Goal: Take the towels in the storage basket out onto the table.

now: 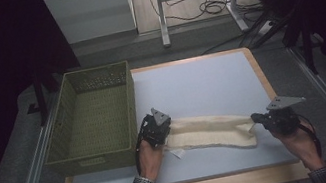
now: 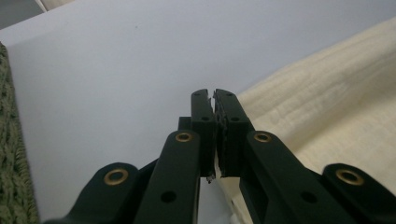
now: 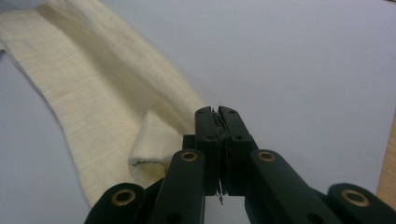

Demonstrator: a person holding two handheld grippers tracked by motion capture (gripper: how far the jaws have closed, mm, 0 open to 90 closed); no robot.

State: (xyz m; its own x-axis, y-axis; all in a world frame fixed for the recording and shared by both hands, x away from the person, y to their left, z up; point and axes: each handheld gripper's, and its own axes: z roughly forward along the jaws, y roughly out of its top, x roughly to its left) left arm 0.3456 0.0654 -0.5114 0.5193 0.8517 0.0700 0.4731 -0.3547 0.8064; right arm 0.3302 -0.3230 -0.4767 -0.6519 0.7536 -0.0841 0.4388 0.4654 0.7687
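A cream cloth [image 1: 209, 133], folded into a long band, lies across the near half of the worktop [image 1: 200, 85], running from beside the green basket [image 1: 92, 119] at the left edge toward the right edge. The left gripper [image 1: 161, 133] pinches its left end and the right gripper [image 1: 256, 118] its right end, both sets of jaws clamped together on fabric. Holding both ends likely keeps the band taut for the next fold or a lift into the basket.
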